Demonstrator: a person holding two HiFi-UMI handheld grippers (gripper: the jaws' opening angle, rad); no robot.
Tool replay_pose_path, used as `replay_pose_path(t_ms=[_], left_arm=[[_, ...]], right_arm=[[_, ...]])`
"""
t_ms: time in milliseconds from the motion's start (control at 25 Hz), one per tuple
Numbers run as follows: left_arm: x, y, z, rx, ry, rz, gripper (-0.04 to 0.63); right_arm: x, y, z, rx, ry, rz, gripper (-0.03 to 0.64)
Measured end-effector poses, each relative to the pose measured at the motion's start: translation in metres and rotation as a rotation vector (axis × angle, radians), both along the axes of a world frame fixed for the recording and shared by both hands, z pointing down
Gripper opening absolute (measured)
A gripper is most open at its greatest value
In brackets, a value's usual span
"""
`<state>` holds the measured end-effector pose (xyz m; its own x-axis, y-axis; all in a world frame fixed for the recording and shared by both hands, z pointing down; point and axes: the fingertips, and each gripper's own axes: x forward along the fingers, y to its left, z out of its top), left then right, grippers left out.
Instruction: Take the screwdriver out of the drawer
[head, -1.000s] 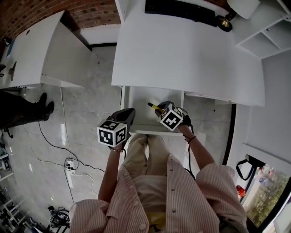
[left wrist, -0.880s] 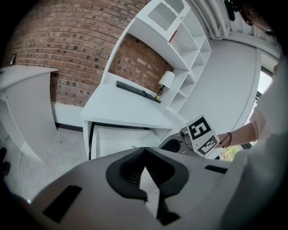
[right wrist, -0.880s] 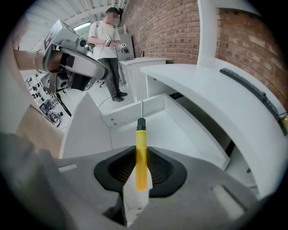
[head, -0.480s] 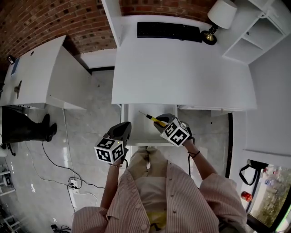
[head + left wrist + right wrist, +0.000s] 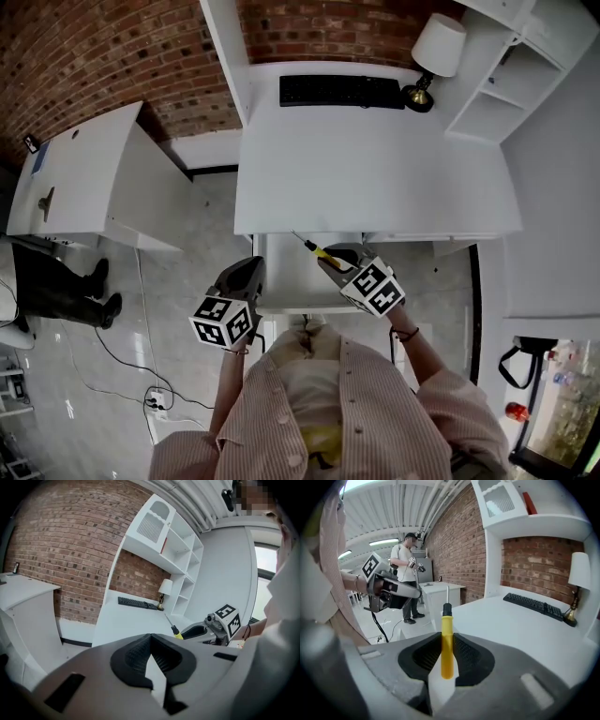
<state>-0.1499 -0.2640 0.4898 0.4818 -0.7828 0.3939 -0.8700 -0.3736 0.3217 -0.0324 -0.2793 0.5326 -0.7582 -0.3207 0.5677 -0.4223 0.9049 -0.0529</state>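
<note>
A screwdriver (image 5: 322,251) with a yellow handle, black collar and thin metal shaft is clamped by its handle in my right gripper (image 5: 330,262). Its shaft points up and away, reaching the front edge of the white desk (image 5: 375,169). In the right gripper view the handle (image 5: 446,644) stands upright between the black pads of my right gripper (image 5: 446,654). The open white drawer (image 5: 281,281) lies below, under the desk edge. My left gripper (image 5: 246,274) hovers at the drawer's left, and in its own view my left gripper (image 5: 150,654) has its pads together with nothing held.
A black keyboard (image 5: 342,91) and a lamp (image 5: 433,52) sit at the desk's back by the brick wall. White shelves (image 5: 506,89) stand at right, a white cabinet (image 5: 84,169) at left. A person (image 5: 61,286) stands at left; cables (image 5: 150,361) lie on the floor.
Both grippers have risen. The screwdriver has come up out of the drawer with the right gripper, its tip now at the desk's front edge.
</note>
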Motion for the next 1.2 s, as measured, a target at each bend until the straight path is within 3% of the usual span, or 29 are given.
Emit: replay_pose_path(t_ms=[600, 1200], left_arm=[[-0.019, -0.015, -0.056, 0.17, -0.042, -0.079, -0.002], [-0.043, -0.027, -0.114, 0.352, -0.102, -0.206, -0.002]], right_arm=[[0.03, -0.038, -0.094, 0.061, -0.372, 0.285, 0.081], [0.074, -0.069, -0.146, 0.173, -0.533, 0.488, 0.081]])
